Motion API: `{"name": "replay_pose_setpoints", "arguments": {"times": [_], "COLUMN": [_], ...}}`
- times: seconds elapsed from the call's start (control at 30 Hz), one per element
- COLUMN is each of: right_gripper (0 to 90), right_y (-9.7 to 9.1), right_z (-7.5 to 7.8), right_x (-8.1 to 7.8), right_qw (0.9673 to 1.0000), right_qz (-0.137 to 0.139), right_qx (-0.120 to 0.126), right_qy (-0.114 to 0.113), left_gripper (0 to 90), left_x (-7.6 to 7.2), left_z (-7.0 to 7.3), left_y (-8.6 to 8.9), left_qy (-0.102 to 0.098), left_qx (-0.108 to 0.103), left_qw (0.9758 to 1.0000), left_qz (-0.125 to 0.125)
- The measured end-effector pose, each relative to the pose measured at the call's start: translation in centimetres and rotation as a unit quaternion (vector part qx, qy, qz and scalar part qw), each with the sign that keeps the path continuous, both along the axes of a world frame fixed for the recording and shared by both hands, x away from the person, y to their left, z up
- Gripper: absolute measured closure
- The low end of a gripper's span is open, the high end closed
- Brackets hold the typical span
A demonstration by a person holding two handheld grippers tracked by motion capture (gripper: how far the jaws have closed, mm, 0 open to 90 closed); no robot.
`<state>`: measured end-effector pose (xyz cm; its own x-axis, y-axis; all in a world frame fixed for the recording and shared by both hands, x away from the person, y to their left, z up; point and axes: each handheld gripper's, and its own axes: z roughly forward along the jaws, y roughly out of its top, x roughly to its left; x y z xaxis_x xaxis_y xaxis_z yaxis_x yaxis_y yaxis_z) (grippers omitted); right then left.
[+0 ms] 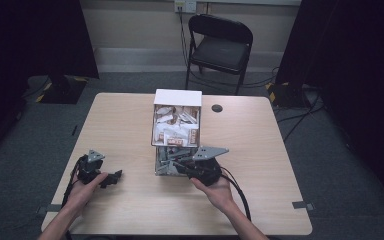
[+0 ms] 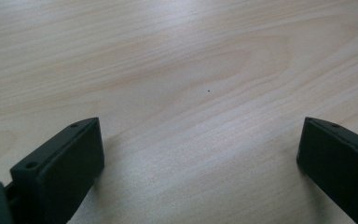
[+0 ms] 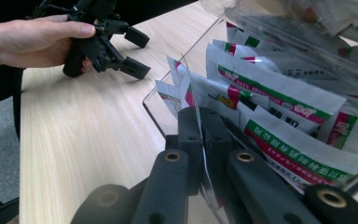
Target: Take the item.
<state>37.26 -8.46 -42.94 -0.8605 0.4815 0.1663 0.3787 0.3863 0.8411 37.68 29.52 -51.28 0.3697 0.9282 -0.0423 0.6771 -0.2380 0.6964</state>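
At bin's edge, right gripper (image 3: 200,135) jaws clamp clear wall (image 3: 177,88) (L gripper (image 2: 200,154) spread).

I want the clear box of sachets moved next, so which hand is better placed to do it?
Right. The right hand-held gripper is shut on the clear box's wall, with the sachets just inside. The left hand-held gripper rests open on the table, apart from the box.

- Table (image 1: 130,130): pale wood grain
- Box (image 3: 279,42): clear plastic
- Packets (image 3: 279,98): white w/ green, red stripes
- Both grippers (image 3: 200,123) (image 2: 200,154): black
- Chair (image 1: 220,47): black
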Motion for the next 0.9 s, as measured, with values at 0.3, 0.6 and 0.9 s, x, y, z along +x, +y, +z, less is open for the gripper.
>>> {"name": "replay_pose_setpoints", "arguments": {"times": [0.3,0.6,0.9], "right_gripper": [88.8,88.9,89.1], "right_y": [-0.4,-0.5,-1.0], "right_z": [0.5,1.0,1.5], "right_x": [-0.2,-0.5,-0.6], "right_qw": [1.0,0.9998,0.9993], "right_qz": [-0.001,-0.003,-0.009], "right_qx": [0.009,0.019,0.037], "right_qy": [0.001,0.0,0.005], "left_gripper": [0.3,0.3,0.3], "left_x": [0.0,0.0,0.0], "left_z": [0.0,0.0,0.0], "left_y": [0.0,0.0,0.0], "left_qy": [0.0,0.0,0.0], "left_qx": [0.0,0.0,0.0], "left_qw": [1.0,1.0,1.0], "left_qz": [0.0,0.0,0.0]}}
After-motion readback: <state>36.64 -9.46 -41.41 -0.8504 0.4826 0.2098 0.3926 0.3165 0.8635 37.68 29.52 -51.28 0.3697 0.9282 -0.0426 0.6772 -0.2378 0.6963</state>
